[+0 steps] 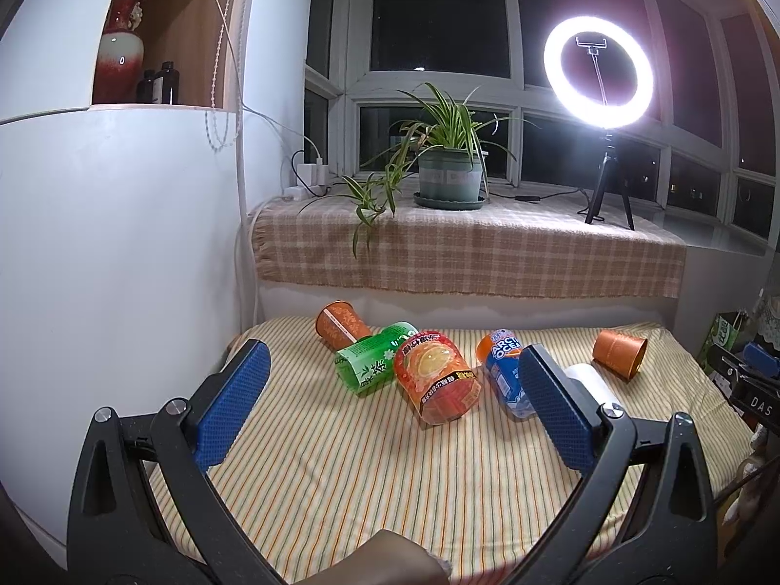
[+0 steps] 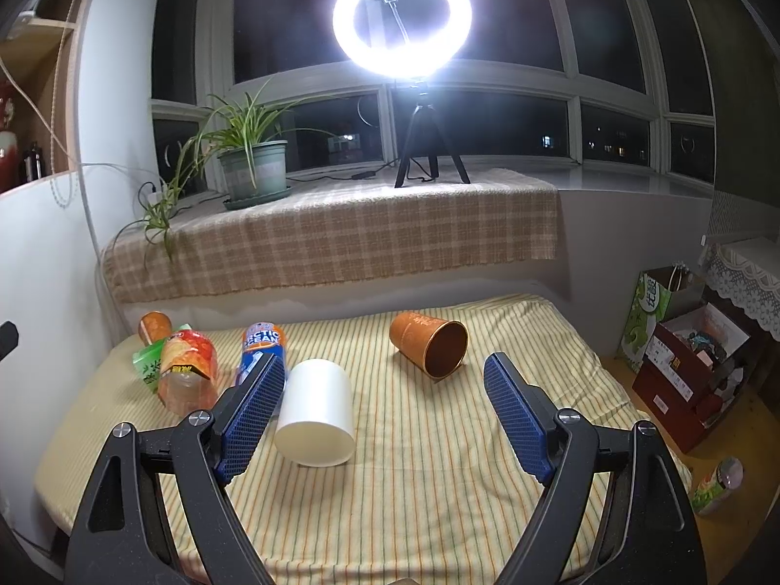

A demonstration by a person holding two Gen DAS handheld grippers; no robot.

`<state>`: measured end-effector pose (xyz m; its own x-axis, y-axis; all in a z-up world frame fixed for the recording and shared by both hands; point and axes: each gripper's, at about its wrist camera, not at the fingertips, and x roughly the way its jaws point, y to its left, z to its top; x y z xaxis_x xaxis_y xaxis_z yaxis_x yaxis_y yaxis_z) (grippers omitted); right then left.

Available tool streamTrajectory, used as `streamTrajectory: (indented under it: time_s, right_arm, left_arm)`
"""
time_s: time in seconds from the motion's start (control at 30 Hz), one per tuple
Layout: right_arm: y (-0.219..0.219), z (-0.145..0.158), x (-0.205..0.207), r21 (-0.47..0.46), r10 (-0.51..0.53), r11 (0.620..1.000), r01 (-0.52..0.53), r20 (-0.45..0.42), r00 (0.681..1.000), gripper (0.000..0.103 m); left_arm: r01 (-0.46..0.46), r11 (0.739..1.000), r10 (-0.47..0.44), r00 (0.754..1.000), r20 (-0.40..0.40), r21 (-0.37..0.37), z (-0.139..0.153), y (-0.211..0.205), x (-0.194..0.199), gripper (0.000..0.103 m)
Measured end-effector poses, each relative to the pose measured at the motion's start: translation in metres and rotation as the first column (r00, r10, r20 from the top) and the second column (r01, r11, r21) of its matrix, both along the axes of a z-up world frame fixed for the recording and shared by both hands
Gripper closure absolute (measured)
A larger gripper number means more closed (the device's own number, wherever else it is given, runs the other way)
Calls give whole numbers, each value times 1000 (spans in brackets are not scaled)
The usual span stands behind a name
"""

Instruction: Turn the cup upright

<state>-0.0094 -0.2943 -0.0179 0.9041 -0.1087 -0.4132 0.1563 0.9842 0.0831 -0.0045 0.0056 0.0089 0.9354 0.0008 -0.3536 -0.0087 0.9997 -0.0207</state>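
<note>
Two orange cups lie on their sides: one orange cup (image 2: 429,346) ahead of the right gripper (image 2: 385,412), between its fingers and a little toward the right one, mouth turned toward the camera; the other orange cup (image 1: 341,324) far ahead of the left gripper (image 1: 395,402), nearer its left finger. One white cup (image 2: 317,412) also lies tipped over, just beside the right gripper's left finger (image 2: 253,419); whether they touch cannot be told. Three bottles lie toppled together: a green tea bottle (image 1: 373,358) touching the far orange cup, an orange juice bottle (image 1: 436,375) ahead between the left gripper's fingers, and an Arctic Ocean soda bottle (image 1: 504,373) partly hidden behind that gripper's right finger (image 1: 560,409).

Both grippers are spread wide, blue pads far apart, holding nothing. The left gripper hangs above the surface, touching none of the objects.

Everything rests on a bench (image 2: 414,487) covered by a yellow striped cloth. Beyond the fingers stands a window ledge under a checked cloth (image 2: 341,239), bearing one potted spider plant (image 2: 253,165) and one lit ring light (image 2: 402,19) on a tripod. The windows are dark. Off past the right gripper's right finger, on the floor, sit a green paper bag (image 2: 646,317) and a red box (image 2: 682,380).
</note>
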Motion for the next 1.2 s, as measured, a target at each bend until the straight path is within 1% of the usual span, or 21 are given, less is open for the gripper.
streamTrajectory:
  time_s: [1.2]
  right_arm:
    - [9,-8,7,-14,18,1000,-19,-27,999,19]
  left_arm:
    - [-1,1000,1,1000,-10,-6,-4,-3,1,0]
